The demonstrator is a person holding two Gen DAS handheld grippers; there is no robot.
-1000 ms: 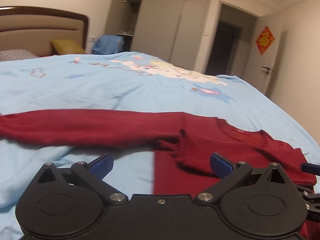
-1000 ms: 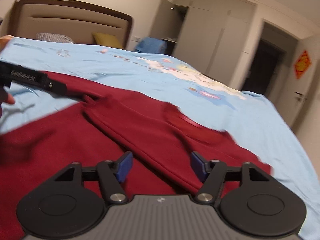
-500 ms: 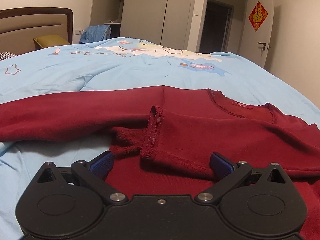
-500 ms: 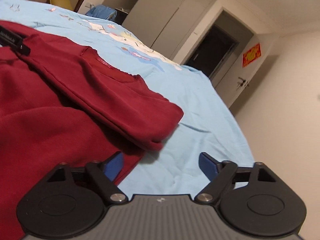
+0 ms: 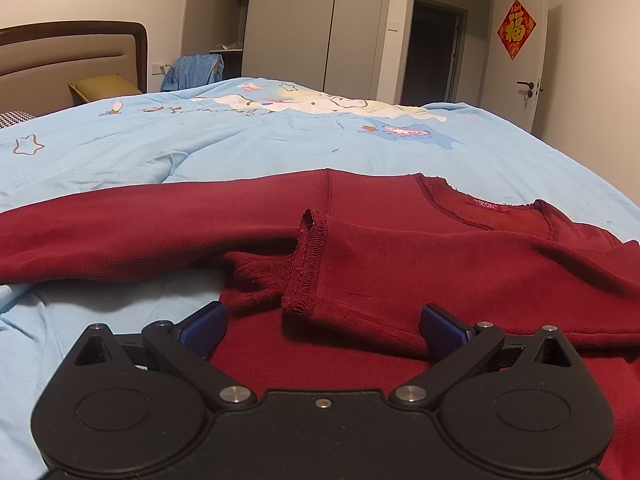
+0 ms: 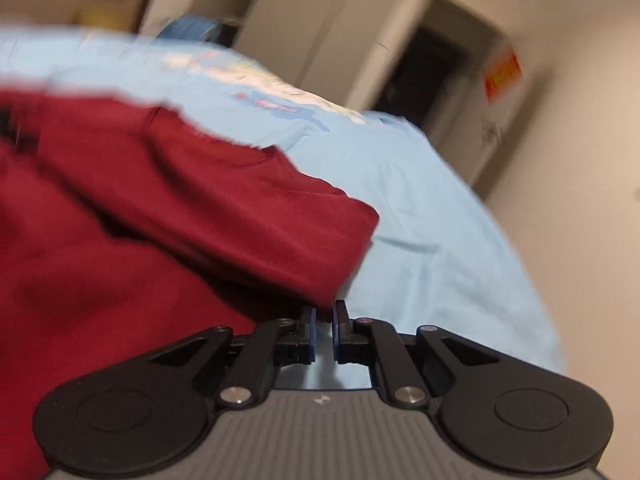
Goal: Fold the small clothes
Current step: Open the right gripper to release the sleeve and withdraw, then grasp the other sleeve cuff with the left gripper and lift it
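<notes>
Beige walls, grey wardrobe [image 5: 292,20], dark doorway [image 5: 434,52] — red door ornament [image 5: 516,29].

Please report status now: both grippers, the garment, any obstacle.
Left gripper open over red top. Right gripper nearly shut at its folded edge; grip unclear. No obstacle seen.

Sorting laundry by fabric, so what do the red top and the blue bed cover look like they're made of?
Dark red long-sleeved top: a soft matte knit, probably cotton jersey, judging by fine ribbing and overlocked seams. Light blue bed cover: smooth, thin woven cloth, possibly cotton, with printed cartoons and soft creases.
</notes>
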